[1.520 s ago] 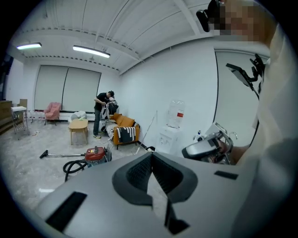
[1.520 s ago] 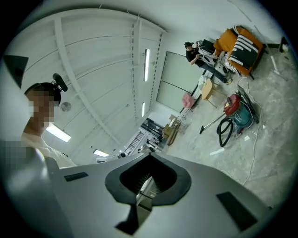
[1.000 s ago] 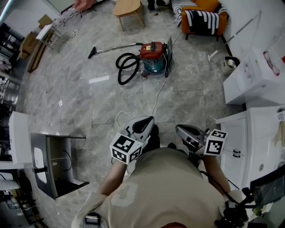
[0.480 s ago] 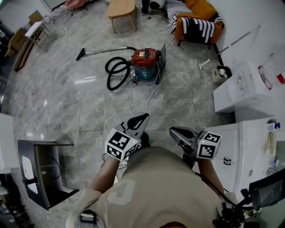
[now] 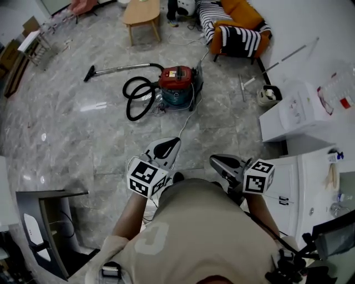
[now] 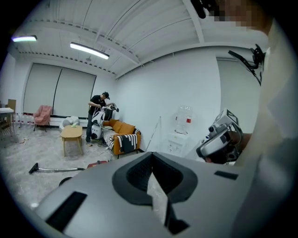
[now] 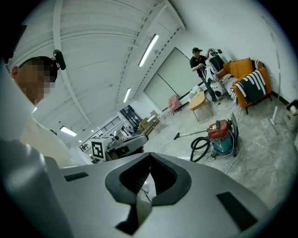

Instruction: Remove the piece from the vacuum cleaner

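The vacuum cleaner (image 5: 176, 86), red on top with a teal body, stands on the grey marble floor well ahead of me. Its black hose (image 5: 137, 99) is coiled to its left and its metal wand (image 5: 119, 69) lies further left. It also shows far off in the right gripper view (image 7: 220, 136). My left gripper (image 5: 169, 145) and right gripper (image 5: 218, 162) are held out in front of my chest, far short of the vacuum cleaner. Both have their jaws together with nothing between them (image 6: 151, 155) (image 7: 150, 158).
A white cable (image 5: 186, 118) runs over the floor from the vacuum cleaner towards me. An orange sofa (image 5: 236, 29) and a wooden table (image 5: 141, 12) stand behind it. White cabinets (image 5: 293, 115) line the right side, and a grey open cabinet (image 5: 47, 222) stands at the left. A person (image 6: 96, 116) stands by the sofa.
I have walked forward towards the vacuum cleaner, which now sits lower and further left in the head view. Both grippers came along, still shut and empty.
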A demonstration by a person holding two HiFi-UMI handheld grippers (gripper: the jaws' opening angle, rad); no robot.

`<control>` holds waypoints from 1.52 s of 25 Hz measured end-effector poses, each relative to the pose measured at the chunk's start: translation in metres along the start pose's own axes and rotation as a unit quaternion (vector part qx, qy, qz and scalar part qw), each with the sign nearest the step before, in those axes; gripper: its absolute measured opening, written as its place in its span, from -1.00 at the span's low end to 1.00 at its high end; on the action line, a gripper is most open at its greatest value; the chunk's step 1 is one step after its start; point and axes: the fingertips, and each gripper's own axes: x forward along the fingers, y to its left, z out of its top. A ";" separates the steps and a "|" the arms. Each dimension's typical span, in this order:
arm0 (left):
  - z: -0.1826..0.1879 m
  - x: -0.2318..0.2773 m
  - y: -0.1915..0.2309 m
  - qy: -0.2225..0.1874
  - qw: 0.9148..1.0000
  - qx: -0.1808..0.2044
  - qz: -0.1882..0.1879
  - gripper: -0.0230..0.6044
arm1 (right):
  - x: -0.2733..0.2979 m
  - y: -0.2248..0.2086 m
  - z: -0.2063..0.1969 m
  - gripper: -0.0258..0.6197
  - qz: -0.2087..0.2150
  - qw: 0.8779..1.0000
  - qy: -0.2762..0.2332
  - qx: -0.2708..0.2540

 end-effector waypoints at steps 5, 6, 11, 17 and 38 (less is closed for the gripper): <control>0.000 -0.008 0.027 -0.004 1.000 0.009 0.006 -0.92 | 0.036 0.000 0.011 -0.92 -0.001 1.000 0.019 -0.013; -0.003 -0.011 0.031 -0.004 1.000 0.005 0.008 -0.92 | 0.043 0.001 0.012 -0.92 0.002 1.000 0.025 -0.014; -0.016 -0.015 0.050 0.016 0.999 -0.009 0.028 -0.92 | 0.070 -0.006 0.022 -0.92 0.022 0.999 0.041 -0.006; -0.023 0.001 0.079 0.045 0.997 -0.019 0.054 -0.92 | 0.098 -0.035 0.038 -0.92 0.050 0.996 0.067 0.017; 0.064 0.247 0.137 0.121 0.991 0.012 0.054 -0.92 | 0.086 -0.250 0.194 -0.92 0.071 0.993 0.070 0.064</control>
